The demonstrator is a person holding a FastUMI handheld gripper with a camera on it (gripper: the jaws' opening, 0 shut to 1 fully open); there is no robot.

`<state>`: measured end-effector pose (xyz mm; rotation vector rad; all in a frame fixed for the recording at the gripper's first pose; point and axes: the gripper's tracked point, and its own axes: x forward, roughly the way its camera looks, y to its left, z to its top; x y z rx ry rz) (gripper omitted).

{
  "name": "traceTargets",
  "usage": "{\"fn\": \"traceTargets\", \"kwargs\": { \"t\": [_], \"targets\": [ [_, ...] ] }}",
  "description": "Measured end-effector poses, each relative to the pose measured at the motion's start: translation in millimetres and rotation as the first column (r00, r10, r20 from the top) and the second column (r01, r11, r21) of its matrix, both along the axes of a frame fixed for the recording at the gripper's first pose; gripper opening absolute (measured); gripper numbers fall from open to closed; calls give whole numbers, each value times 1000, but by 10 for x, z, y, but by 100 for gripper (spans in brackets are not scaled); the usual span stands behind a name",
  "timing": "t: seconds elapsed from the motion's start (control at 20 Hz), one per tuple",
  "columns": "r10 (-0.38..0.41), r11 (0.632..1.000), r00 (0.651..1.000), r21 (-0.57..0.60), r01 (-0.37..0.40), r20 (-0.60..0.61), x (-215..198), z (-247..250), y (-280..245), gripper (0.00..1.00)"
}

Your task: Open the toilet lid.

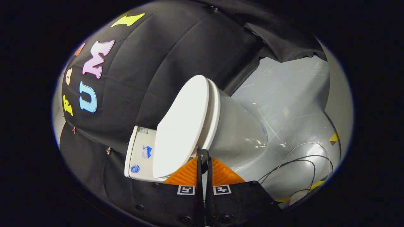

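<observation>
Tongs closed at toilet lid edge, bare floor beyond

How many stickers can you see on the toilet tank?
3 on the toilet tank: one at its top corner, one mid-wall, one round near the base. The lid may hide more. Gripper fingers nearly closed, holding nothing.

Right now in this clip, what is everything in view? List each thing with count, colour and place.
toilet lid: one, white, closed on the seat, just ahead of the tool's fingers.
toilet seat: one, white, directly under the lid.
toilet bowl: one, white, glossy, beyond the fingers on the seat's far side.
cistern: one, white with small stickers, behind the lid against the booth wall.
booth wall: one, black cloth, behind the toilet.
floor: one, grey, shiny, around the bowl.
cables: several, thin, black and white, looped on the floor beside the bowl.
tool: one, fingers together, tips close to the lid's edge; contact unclear.
</observation>
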<state>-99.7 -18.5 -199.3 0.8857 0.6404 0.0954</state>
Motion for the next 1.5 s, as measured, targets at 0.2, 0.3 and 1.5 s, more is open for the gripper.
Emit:
{"fn": "traceTargets", "kwargs": {
  "t": [0.2, 0.3, 1.5],
  "targets": [
    [-21, 998, 1000, 62, 20, 17, 13, 69, -2, 6],
    [1, 1000, 1000, 12, -1, 24, -26, 94, 21, 6],
    [42, 986, 992, -164, -21, 122, -20, 1648, 818, 5]
  ]
}}
